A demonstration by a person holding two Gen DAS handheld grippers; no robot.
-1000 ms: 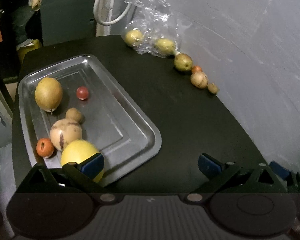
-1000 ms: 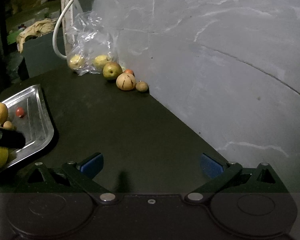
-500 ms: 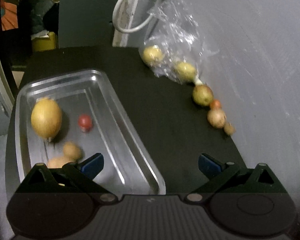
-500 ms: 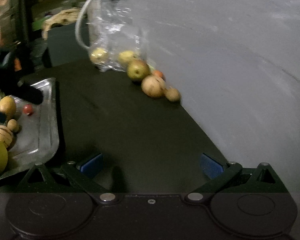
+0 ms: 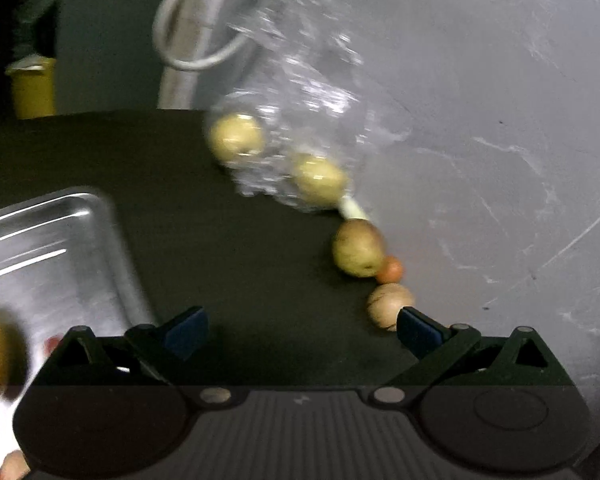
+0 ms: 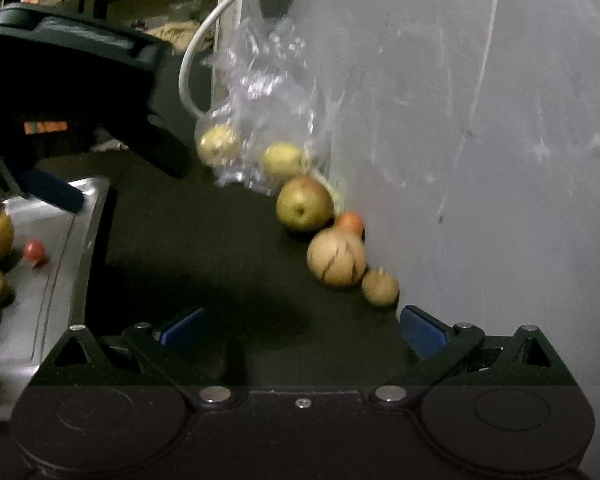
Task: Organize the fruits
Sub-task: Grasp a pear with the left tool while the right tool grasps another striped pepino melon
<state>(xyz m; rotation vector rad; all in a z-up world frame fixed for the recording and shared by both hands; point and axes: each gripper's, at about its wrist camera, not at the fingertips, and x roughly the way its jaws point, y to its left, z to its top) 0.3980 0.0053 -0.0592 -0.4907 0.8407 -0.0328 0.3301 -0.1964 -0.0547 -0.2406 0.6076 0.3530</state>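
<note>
Though blurred, tan dark-streaked fruit (image 6: 336, 259)

White cable (image 5: 188, 40) loops (blurred) against grey wall (image 5: 480, 100).

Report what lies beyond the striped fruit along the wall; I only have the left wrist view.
Observer: A small tan fruit sits beside the striped fruit, hidden from you by a finger of the left tongs.
Operator: Check the tray.
Observer: A small red fruit lies on the floor of the tray, apart from the rim.
Operator: Confirm the right tongs.
Observer: The right tongs are open and empty, facing that row of fruit.
</note>
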